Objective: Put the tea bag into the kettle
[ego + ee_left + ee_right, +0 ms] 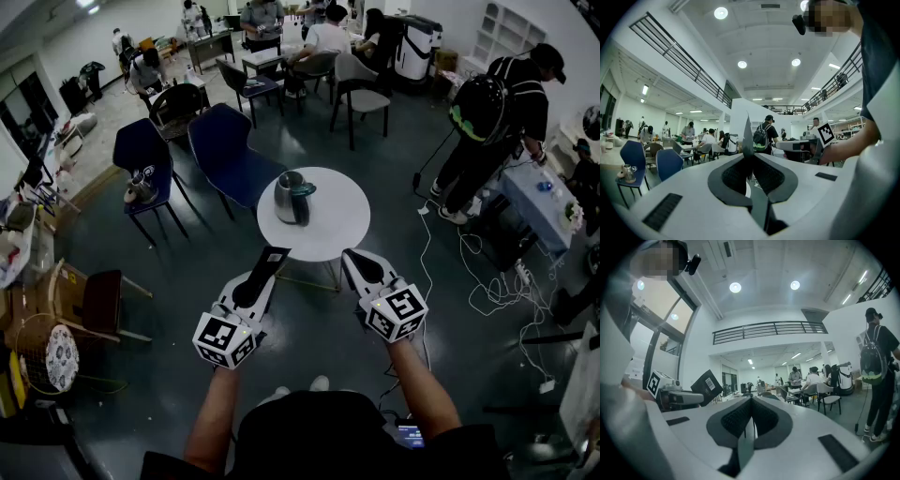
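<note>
The task is judged unstarted: the left gripper (270, 255) and right gripper (353, 259) are held shut and empty short of the table (339, 217) where the kettle (293, 199) is stood, and no tea bag is seen.

A round white bench (330, 232) stands on the dark floor (309, 323), just ahead of the left hand-held gripper (270, 257) and the right hand-held gripper (354, 259); one thing rests on it — a steel kettle (292, 198), upright, at its left part, beyond the left hand-held gripper.
</note>
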`<state>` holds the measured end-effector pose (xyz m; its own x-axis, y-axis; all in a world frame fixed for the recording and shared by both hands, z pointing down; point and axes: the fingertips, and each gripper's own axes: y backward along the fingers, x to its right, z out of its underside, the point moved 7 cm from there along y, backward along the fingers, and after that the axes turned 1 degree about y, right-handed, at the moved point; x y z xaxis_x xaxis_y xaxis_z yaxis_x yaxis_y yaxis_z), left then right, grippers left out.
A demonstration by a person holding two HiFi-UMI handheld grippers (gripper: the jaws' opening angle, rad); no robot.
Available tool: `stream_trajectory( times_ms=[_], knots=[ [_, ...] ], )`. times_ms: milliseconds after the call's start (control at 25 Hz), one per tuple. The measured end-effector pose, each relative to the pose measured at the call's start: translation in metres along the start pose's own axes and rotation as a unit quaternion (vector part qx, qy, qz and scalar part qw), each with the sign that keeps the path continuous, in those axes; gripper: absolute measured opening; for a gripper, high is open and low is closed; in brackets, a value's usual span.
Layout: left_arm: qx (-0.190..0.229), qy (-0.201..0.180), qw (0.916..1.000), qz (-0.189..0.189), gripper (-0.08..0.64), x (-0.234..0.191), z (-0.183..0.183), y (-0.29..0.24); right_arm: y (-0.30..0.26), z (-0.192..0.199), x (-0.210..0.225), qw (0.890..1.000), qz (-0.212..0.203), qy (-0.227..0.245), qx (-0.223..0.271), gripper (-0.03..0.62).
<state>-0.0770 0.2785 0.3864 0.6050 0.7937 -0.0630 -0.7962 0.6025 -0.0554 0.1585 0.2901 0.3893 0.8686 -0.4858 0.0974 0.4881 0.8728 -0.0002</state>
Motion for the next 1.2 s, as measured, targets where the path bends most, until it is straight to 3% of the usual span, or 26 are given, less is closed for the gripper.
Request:
stream_trajectory(
  times_ms=[640, 840, 1200],
  knots=[
    [-0.002, 0.005, 0.9999, -0.011, 0.041, 0.016, 0.005, -0.023, 0.009, 0.006, 0.029, 1.000, -0.006, -0.015, 0.006, 0.017],
    [0.001, 0.033, 0.9994, -0.009, 0.041, 0.020, 0.007, -0.025, 0.011, 0.006, 0.032, 1.000, -0.012, -0.017, 0.000, 0.017],
    [-0.004, 0.030, 0.9994, -0.016, 0.041, 0.018, 0.004, -0.029, 0.006, 0.005, 0.038, 1.000, -0.018, -0.025, 0.000, 0.017]
  ],
)
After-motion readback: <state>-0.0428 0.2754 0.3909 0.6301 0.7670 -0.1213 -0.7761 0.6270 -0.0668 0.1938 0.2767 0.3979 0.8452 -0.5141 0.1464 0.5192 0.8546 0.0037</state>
